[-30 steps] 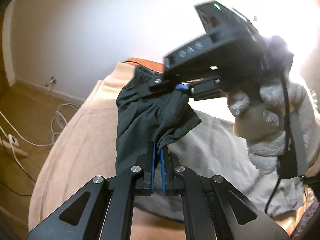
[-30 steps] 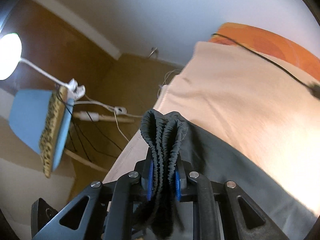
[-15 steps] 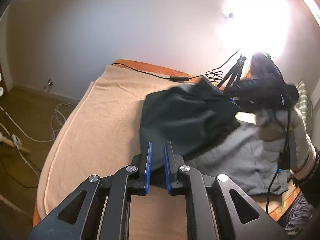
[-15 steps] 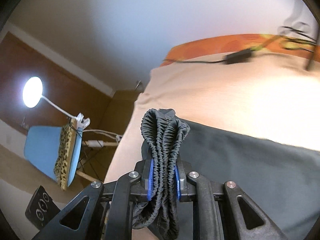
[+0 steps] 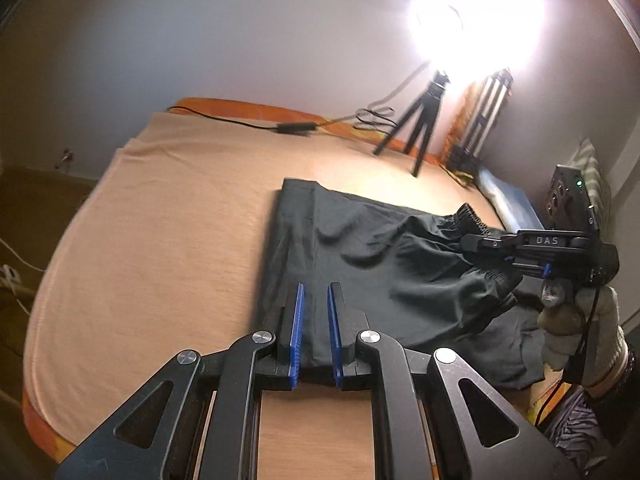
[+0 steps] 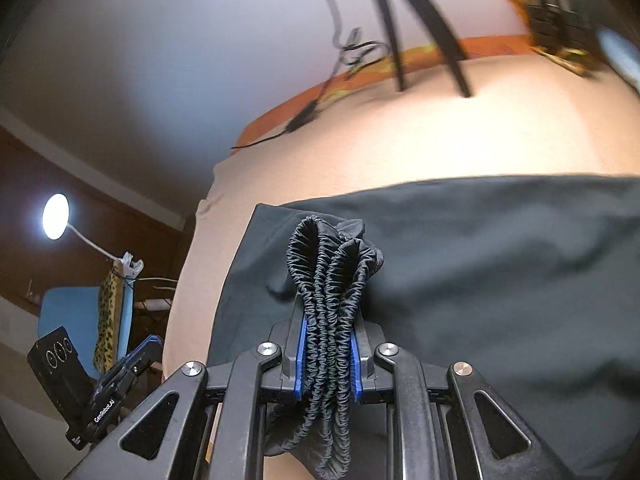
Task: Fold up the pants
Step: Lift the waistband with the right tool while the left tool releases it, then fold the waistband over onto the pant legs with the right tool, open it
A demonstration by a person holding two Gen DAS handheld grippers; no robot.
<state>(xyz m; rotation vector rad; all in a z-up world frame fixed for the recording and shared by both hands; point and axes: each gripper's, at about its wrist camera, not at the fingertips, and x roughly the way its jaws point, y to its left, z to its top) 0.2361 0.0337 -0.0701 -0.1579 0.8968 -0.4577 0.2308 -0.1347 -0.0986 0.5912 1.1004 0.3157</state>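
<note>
Hovering with narrowly parted, empty jaws, blue-padded black left gripper just above the near left edge of the dark grey, thin woven pants. Lying mostly flat across the peach fleece blanket, these pants, with loose ripples rising toward their right end. Judging by those ripples: light, soft and limp, sagging wherever unsupported, likely sliding easily over the fleece and carrying no stiffness for holding a crease unaided. Offering the firmest hold, the thick ruched elastic waistband at the right end of the pants; offering the second hold, probably, the straight hemmed edge at the left end. Clamping that bunched waistband between closed pads and lifting it slightly off the pants' lower layer, the black right gripper, with a white-gloved hand gripping its handle. Giving way softly under the pants, probably, the blanket-covered bed. Trailing over the brown floor far left of the pants, white cables; running behind the pants, a thin black cable; standing behind them and to the right, a small black tripod under a glaring bright lamp.
</note>
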